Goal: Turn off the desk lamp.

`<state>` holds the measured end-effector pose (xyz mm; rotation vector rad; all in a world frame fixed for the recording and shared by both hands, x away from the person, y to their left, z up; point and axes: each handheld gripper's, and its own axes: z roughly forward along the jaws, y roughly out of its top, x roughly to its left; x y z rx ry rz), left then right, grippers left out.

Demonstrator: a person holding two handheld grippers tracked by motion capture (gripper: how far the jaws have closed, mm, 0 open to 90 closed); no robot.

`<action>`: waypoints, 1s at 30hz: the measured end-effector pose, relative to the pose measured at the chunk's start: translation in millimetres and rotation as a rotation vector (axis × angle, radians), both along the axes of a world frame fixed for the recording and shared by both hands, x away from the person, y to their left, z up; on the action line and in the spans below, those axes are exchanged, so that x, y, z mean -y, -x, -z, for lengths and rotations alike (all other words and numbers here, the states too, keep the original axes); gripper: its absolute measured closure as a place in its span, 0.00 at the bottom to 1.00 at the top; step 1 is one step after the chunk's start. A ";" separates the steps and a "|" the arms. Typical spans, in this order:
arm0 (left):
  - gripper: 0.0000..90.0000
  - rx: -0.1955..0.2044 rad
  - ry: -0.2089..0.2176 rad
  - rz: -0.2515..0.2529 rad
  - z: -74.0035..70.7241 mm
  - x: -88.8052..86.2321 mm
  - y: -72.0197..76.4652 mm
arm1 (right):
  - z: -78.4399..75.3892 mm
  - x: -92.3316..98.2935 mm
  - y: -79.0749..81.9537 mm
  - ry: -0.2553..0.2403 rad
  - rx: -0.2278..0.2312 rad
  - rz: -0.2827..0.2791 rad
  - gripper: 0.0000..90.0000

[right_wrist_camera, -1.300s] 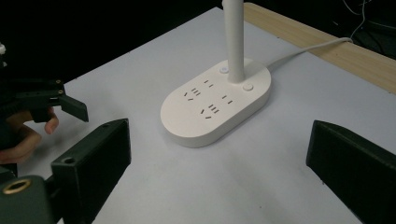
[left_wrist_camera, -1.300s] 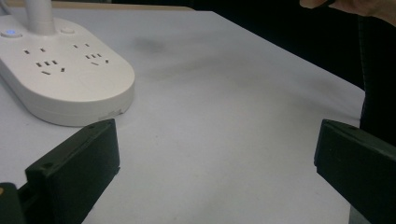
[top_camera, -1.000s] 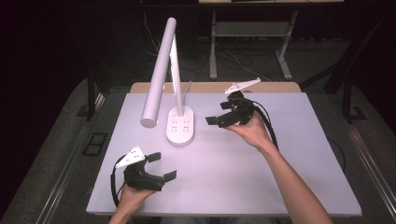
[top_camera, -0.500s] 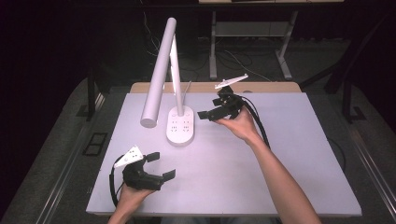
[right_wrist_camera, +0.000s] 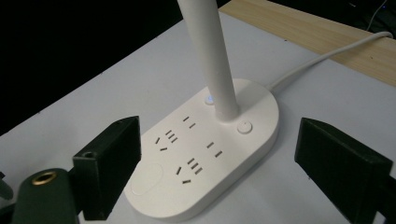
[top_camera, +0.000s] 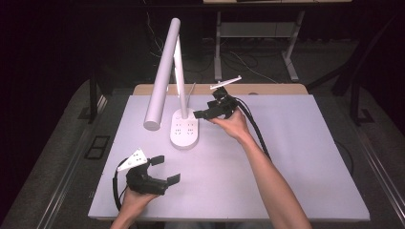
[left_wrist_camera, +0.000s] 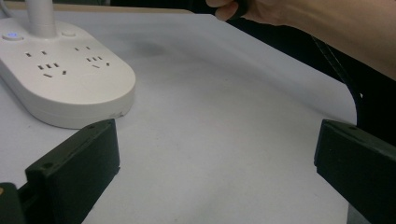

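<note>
High view, left to right: left hand-held gripper (top_camera: 165, 169) parked low at the near left of the bench (top_camera: 296, 157), jaws spread wide, nothing between them. Left gripper view confirms: both black jaws far apart over bare bench top, with the lamp base (left_wrist_camera: 70, 88) off to the far left, near but untouched.

Next along, white desk lamp: oval lamp base (top_camera: 185, 132) flat on the bench at far centre-left, slim stem (top_camera: 180, 71) rising from its far end, long tube head (top_camera: 162, 76) slanting down towards the near left.

Further right, right hand-held gripper (top_camera: 209, 105) held just beside the far right edge of the base and pointed at it. Jaws wide but just closing a little, nothing between the pads. Right gripper view looks straight down onto the base (right_wrist_camera: 205, 154), framed by the two jaws and apart from both.

Step in hand, as judged: approach to the lamp, likely for a press on a control or a grip on the stem (right_wrist_camera: 210, 51); no contact yet. Next move calls for a short, careful descent, aimed either at the round button (right_wrist_camera: 244, 127) beside the stem or around the stem itself, without shoving the light base across the bench.

Count: one lamp, one base, one stem, one tube head; two buttons on the base, one of them the lit button (right_wrist_camera: 210, 99); one white cord (right_wrist_camera: 327, 51) trailing to the far edge; two hand-held grippers; one bench.
</note>
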<state>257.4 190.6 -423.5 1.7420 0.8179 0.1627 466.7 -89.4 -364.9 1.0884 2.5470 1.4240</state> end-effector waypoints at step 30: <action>0.00 -0.001 0.013 -0.005 -0.6 -2.9 0.9 | 36.0 -34.7 -34.8 0.062 -0.041 0.056 0.96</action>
